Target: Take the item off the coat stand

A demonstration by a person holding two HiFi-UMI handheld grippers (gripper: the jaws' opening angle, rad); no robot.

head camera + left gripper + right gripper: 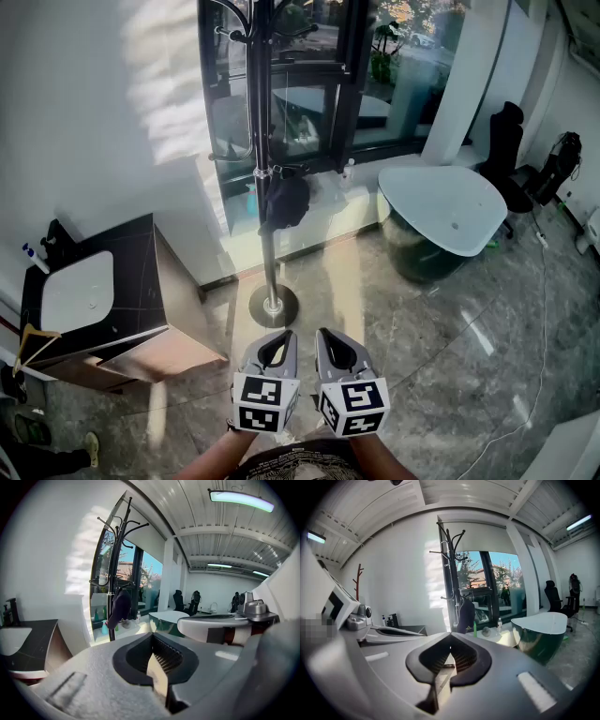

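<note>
The left claw (274,339) and right claw (335,336) are closed, empty. A dark cap (283,202) hangs on the coat stand (265,112).

The glossy grey floor (441,356) bears the coat stand (267,253), a dark cabinet (131,309) and a white table (441,206). A dark item (284,200) hangs on the stand.

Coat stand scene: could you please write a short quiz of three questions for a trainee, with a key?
1. True or false: the dark item hangs on the coat stand.
2. The right hand-held gripper is: A open; B shut and empty; C shut on the item.
3. Fill in: in the head view, the sink cabinet stands to the ___ of the stand's base.
Key: 1 true; 2 B; 3 left.
</note>
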